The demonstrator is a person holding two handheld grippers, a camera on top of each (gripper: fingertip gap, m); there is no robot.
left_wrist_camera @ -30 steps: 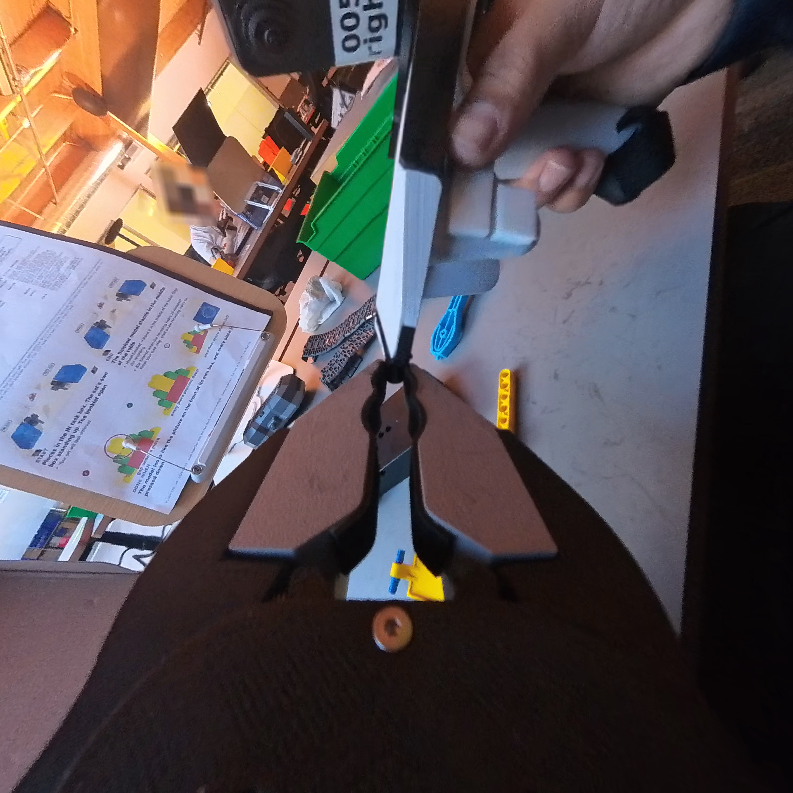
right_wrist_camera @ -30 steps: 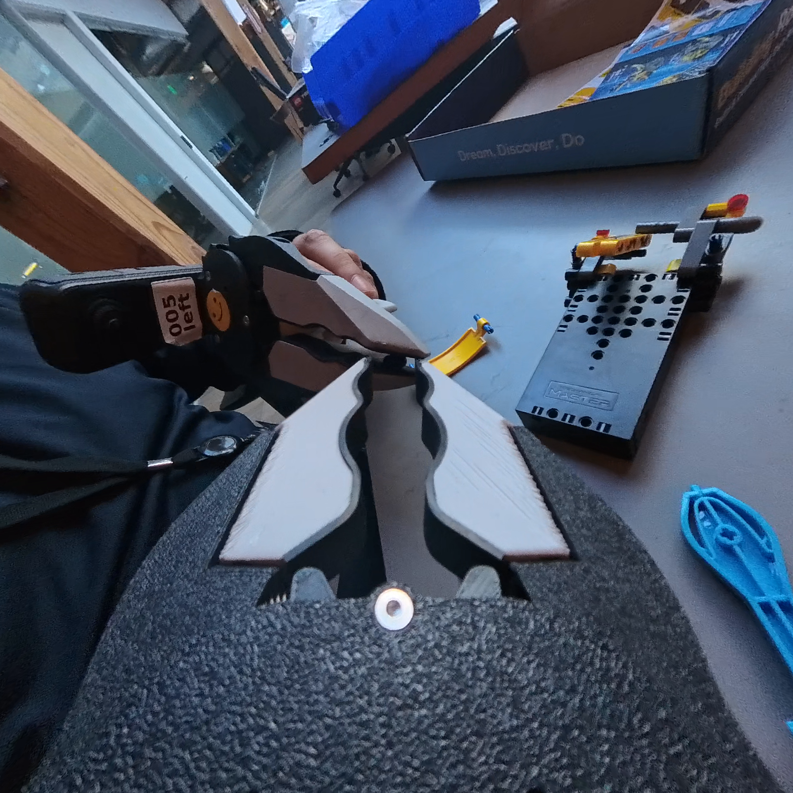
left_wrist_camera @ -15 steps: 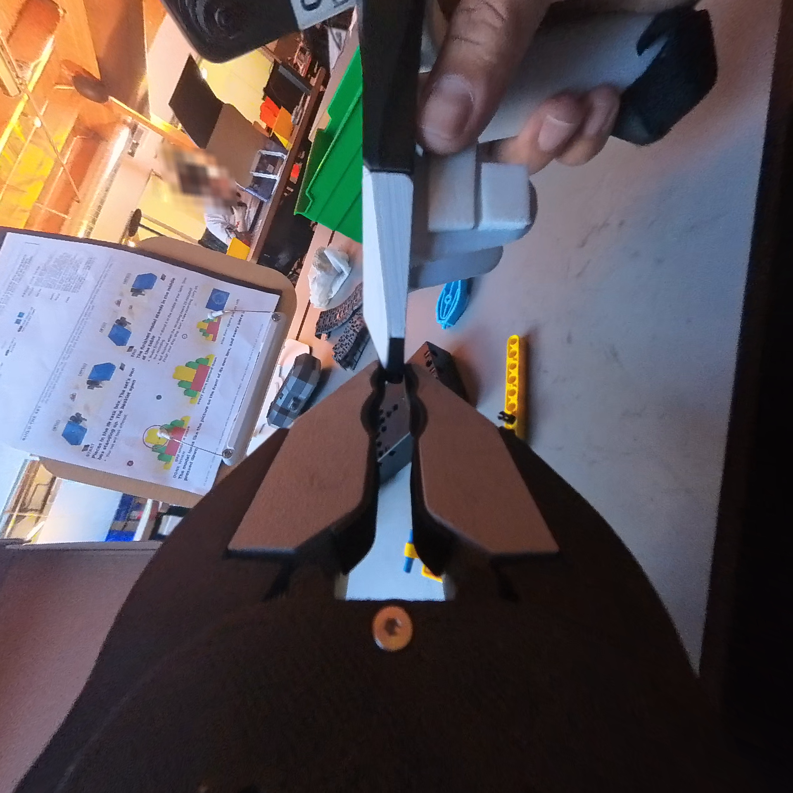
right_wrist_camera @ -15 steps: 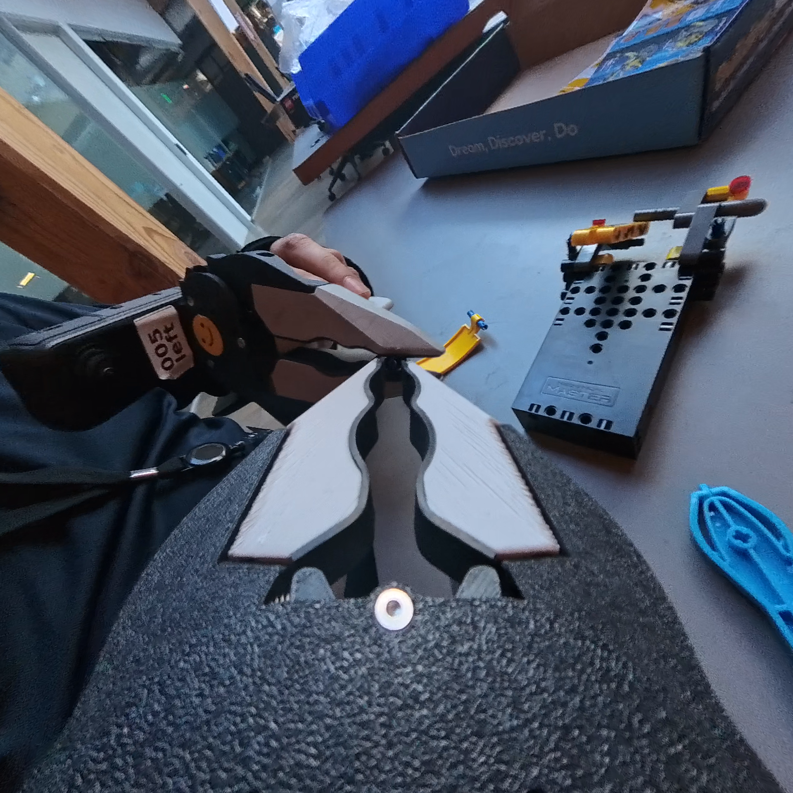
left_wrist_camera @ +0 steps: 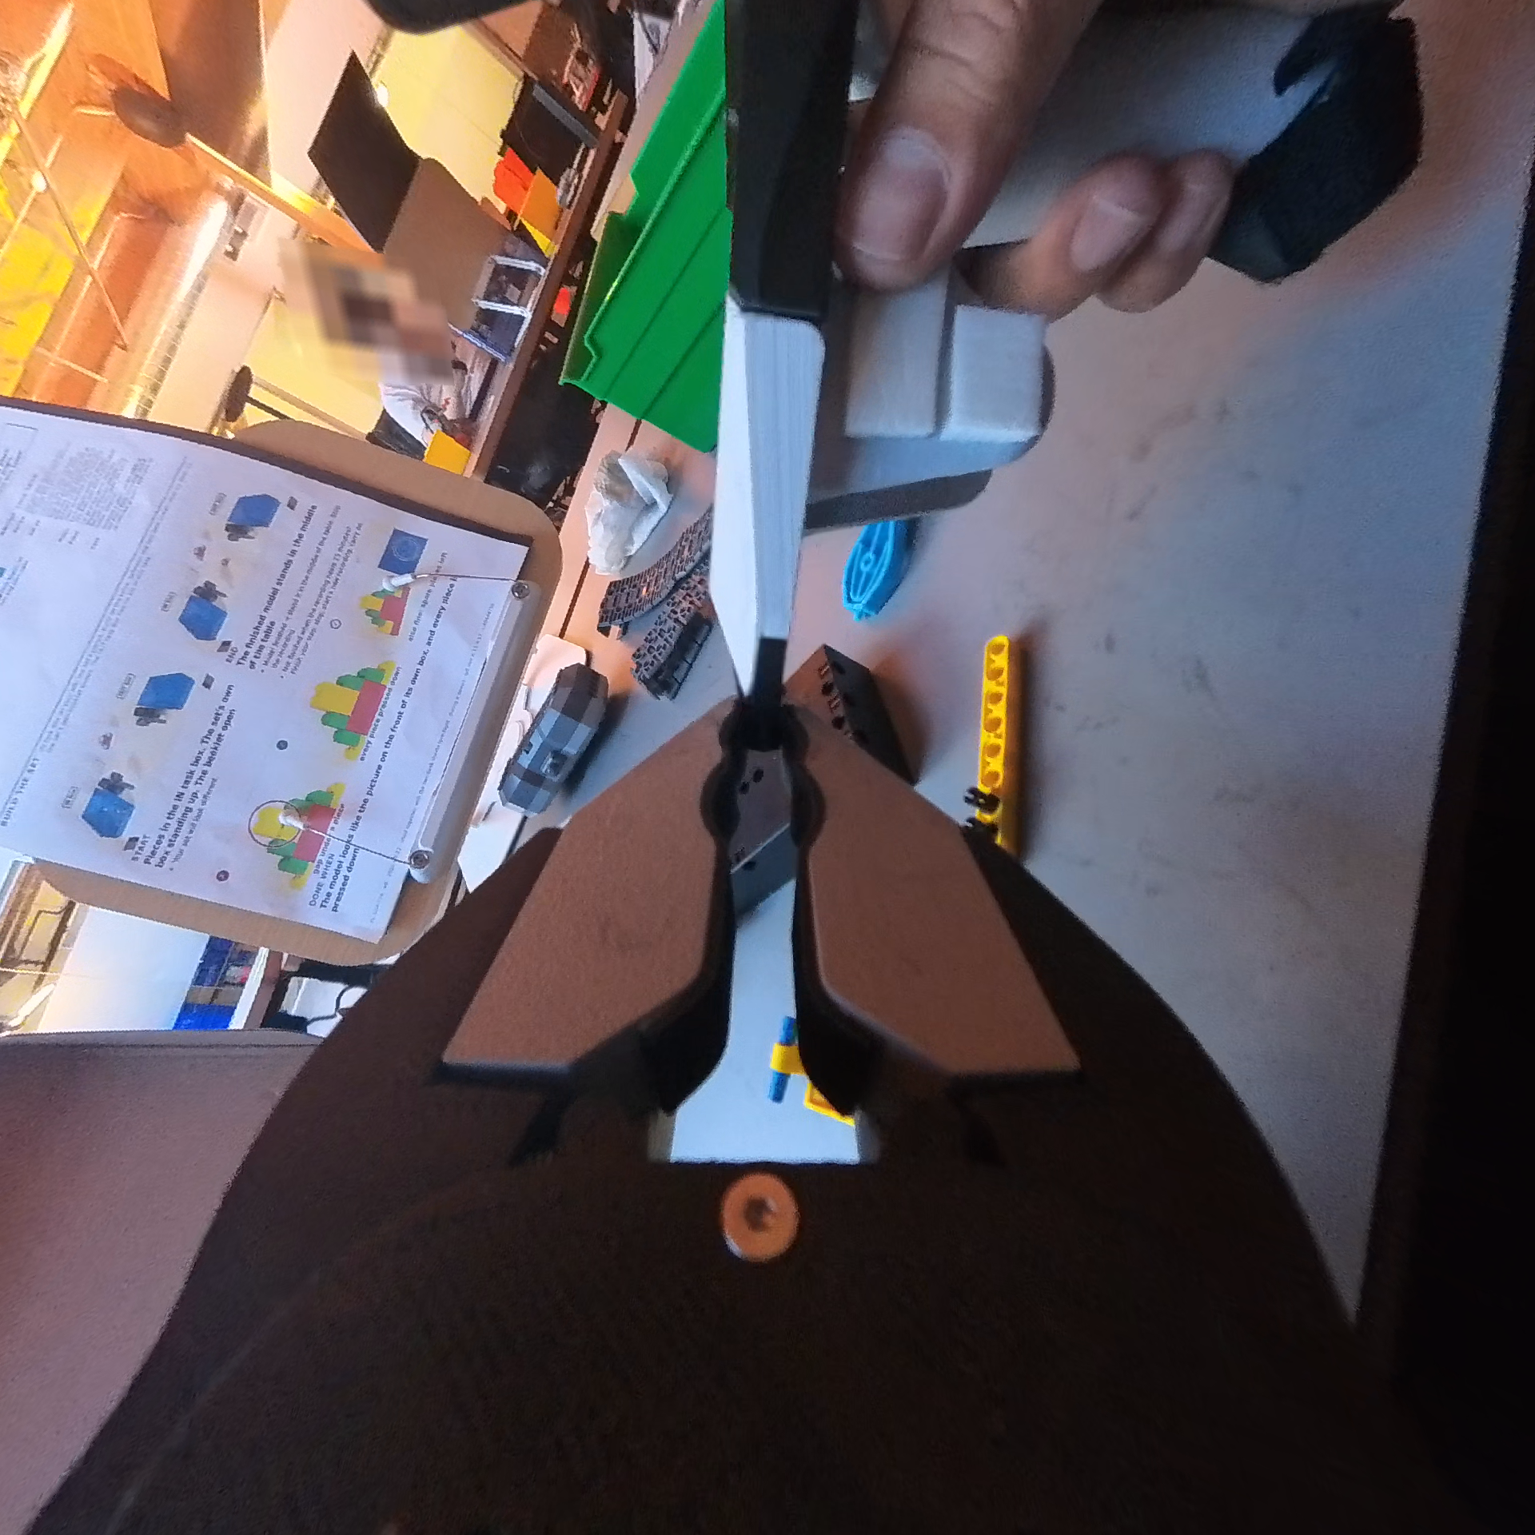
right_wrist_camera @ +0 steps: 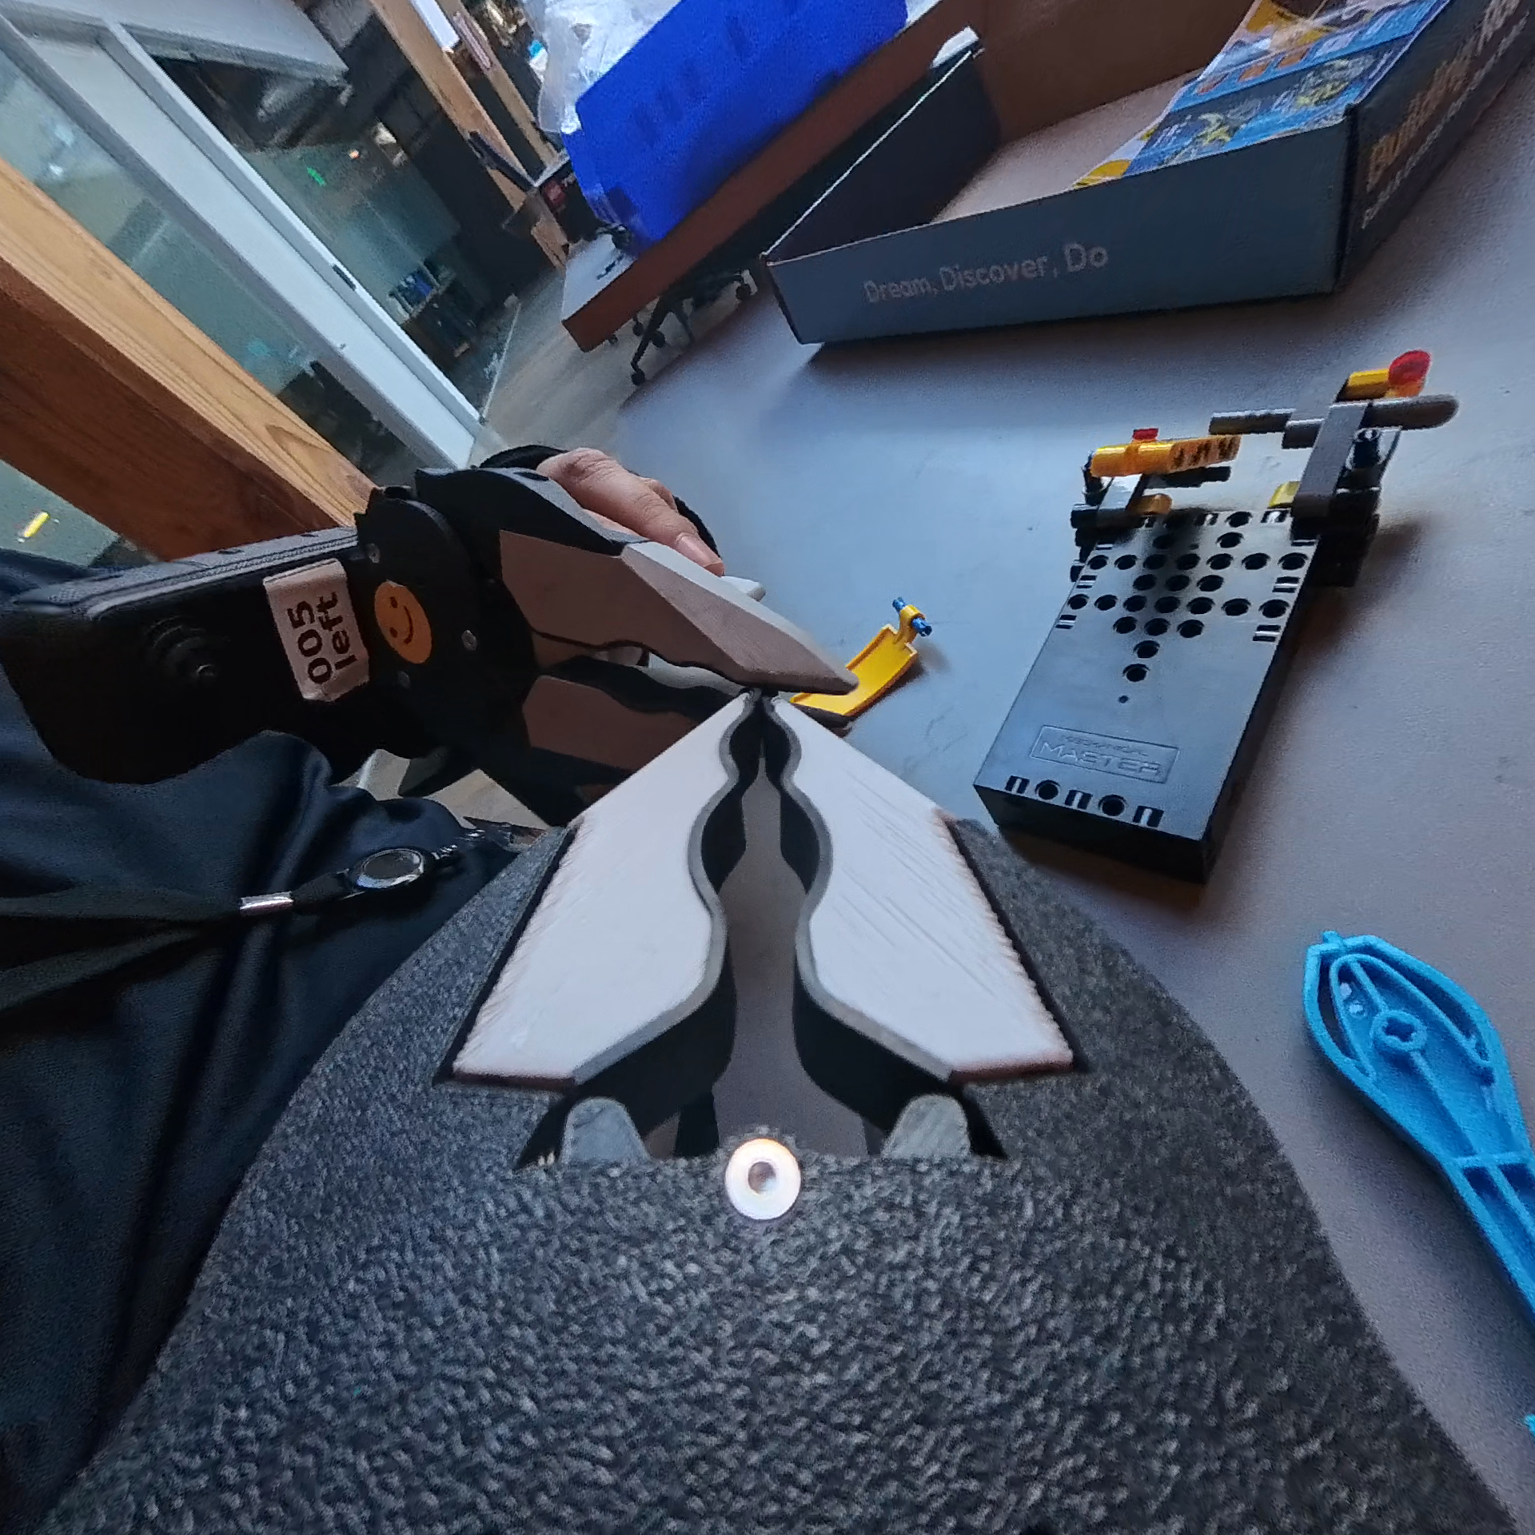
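1. Left gripper (right_wrist_camera: 831,689), mid-left of the right wrist view: fingers together, tips pointing at the right gripper's tips. Can't tell if anything tiny sits between.
2. Right gripper (right_wrist_camera: 760,706), centre: fingers were apart a sec ago and are now closed tip to tip, right against the left's tip.
3. Yellow curved piece (right_wrist_camera: 872,673) lies on the bench (right_wrist_camera: 914,432) just behind both tips (nearest loose part).
4. Black perforated plate (right_wrist_camera: 1163,664), centre-right, carries a small build at its far end.
5. Blue tool (right_wrist_camera: 1454,1080), lower right, is well apart.

Both wrist views sit low and close, facing each other, sharing the black pegboard (right_wrist_camera: 1163,656)
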